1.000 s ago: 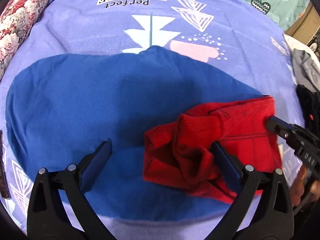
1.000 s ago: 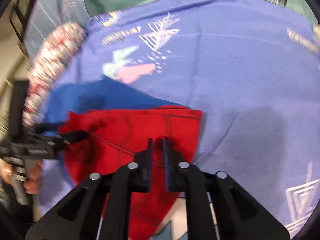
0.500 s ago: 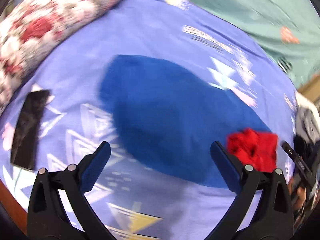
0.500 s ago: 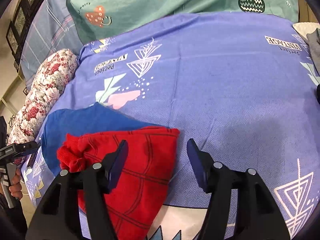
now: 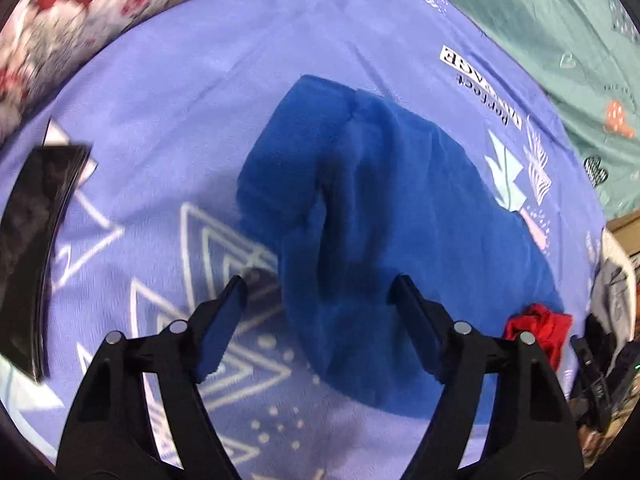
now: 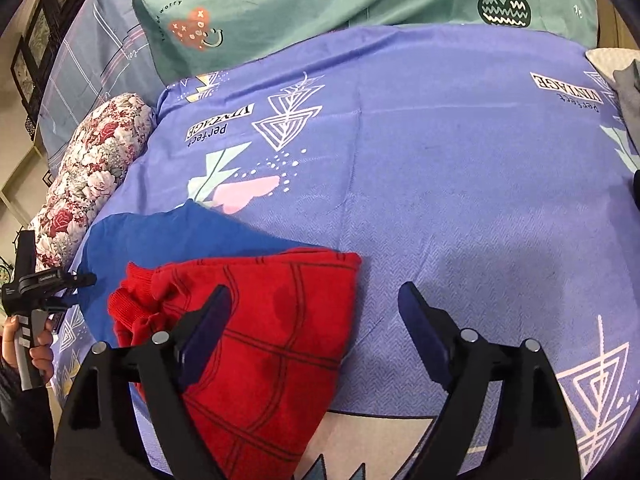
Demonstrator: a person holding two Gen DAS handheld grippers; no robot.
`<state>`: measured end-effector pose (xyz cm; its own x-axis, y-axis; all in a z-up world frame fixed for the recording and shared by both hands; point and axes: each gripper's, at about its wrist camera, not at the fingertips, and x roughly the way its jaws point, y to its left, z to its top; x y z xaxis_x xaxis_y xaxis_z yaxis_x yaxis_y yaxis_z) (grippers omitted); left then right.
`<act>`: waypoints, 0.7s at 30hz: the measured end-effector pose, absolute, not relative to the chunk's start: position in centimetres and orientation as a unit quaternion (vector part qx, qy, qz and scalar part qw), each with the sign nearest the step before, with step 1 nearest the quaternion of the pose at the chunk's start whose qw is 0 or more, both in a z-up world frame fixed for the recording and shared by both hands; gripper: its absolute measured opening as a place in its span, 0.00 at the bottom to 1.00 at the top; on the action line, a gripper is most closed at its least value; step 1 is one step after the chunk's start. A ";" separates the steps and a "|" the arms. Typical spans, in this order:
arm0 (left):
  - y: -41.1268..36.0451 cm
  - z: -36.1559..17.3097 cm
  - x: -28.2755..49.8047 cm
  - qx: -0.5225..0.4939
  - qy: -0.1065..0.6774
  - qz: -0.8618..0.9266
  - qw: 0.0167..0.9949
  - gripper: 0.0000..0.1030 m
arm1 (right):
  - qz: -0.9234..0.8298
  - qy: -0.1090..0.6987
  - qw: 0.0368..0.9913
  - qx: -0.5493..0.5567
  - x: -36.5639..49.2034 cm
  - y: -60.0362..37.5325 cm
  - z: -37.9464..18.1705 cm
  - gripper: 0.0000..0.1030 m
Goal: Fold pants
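Folded red pants with black lines [image 6: 256,340] lie on blue fleece cloth [image 5: 380,240] atop the purple printed bedsheet [image 6: 460,200]; floral bolster [image 6: 88,176] at left. Right gripper [image 6: 312,320], shut on them a second ago, opening, empty. Left gripper [image 5: 320,300] moved off over the blue cloth, closing, pads clear

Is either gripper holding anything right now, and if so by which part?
Nothing is held. The right gripper is opening above the red pants; the left gripper is closing, pads off the blue garment.
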<state>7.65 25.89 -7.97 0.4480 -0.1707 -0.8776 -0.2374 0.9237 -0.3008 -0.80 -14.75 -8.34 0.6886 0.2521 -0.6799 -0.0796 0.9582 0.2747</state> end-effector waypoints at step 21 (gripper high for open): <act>18.4 1.9 7.9 -0.083 0.445 -0.022 0.891 0.33 | 0.094 0.365 0.916 0.138 -1.4 -15.6 -7.7 0.83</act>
<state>7.91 18.35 1.87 0.6033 -0.1130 -0.7895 -0.0347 0.9853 -0.1676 -1.41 -15.63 -7.66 0.7157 0.2731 -0.6428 -0.0717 0.9442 0.3214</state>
